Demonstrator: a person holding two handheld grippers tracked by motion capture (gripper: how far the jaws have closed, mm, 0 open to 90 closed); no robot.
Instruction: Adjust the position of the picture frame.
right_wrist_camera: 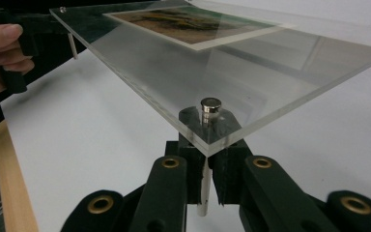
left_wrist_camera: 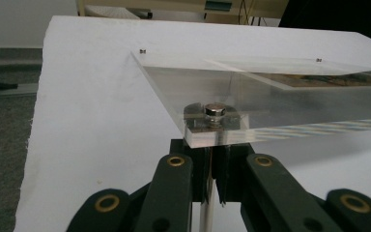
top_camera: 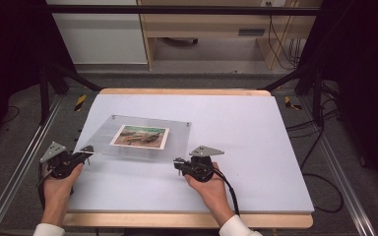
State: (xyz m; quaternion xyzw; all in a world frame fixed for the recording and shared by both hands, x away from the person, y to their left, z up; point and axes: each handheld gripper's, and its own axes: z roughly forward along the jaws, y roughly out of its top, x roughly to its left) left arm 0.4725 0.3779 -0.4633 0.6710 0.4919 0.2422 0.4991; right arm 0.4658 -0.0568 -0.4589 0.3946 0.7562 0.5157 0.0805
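- Left gripper point(top_camera: 84, 153): jaws drawn narrow on the thin metal standoff pin point(left_wrist_camera: 208, 205) under the near-left corner of the clear acrylic photo frame point(top_camera: 142, 137); the corner bolt cap point(left_wrist_camera: 215, 111) sits just above the jaws.
- The frame lies over the white table mat point(top_camera: 256, 147), its near edge lifted and its far edge seemingly low; a landscape photo point(top_camera: 140, 136) is sandwiched between the two clear sheets.
- Handling, as I judge it: stiff, moderately heavy, slick and scratch-prone; best held by the corner pins, both sides kept level.
- Right gripper point(top_camera: 178, 163): jaws pinched narrow on the near-right corner pin point(right_wrist_camera: 203, 186).
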